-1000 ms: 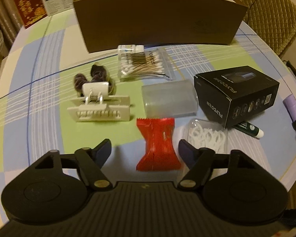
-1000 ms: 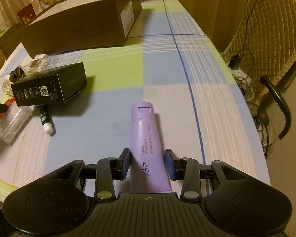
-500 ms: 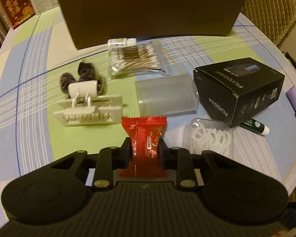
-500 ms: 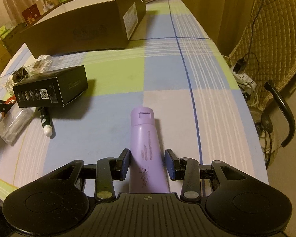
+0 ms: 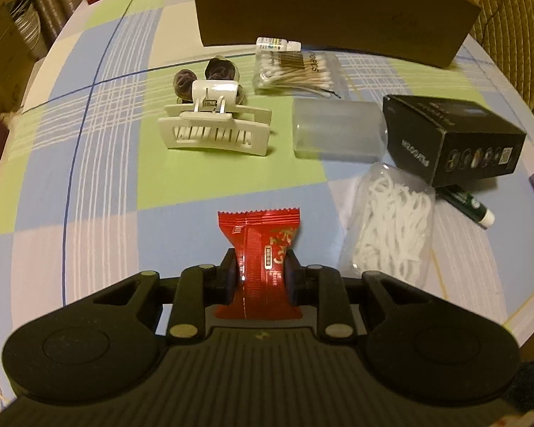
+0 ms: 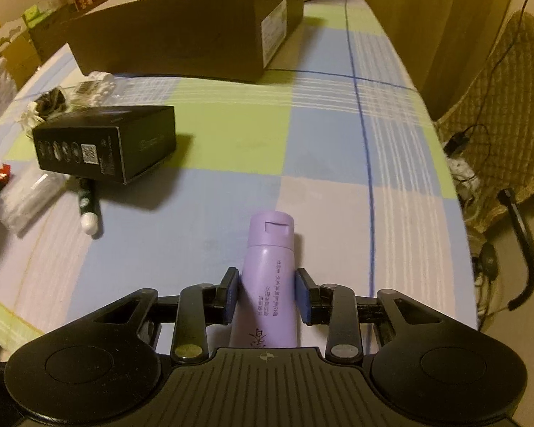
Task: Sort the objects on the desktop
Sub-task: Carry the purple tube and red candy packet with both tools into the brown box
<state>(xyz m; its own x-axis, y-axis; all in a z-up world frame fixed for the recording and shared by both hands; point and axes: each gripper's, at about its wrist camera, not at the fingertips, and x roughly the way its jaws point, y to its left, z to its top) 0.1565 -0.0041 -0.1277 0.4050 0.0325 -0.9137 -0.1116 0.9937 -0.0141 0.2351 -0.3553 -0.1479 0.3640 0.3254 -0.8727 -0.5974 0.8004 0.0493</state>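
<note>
Both grippers are loaded: my left gripper clamps the red packet, my right gripper the purple tube. Next, I judge, carry both to the brown box.

On the checked tablecloth a long brown cardboard box stood at the back. Before it lay a clear bag of cotton swabs, with a cream plastic hair claw to its left and nearer. Right of the claw lay a frosted plastic cylinder, then a black carton. A clear pack of white floss picks and a green lip-balm stick lay in front of the carton.
</note>
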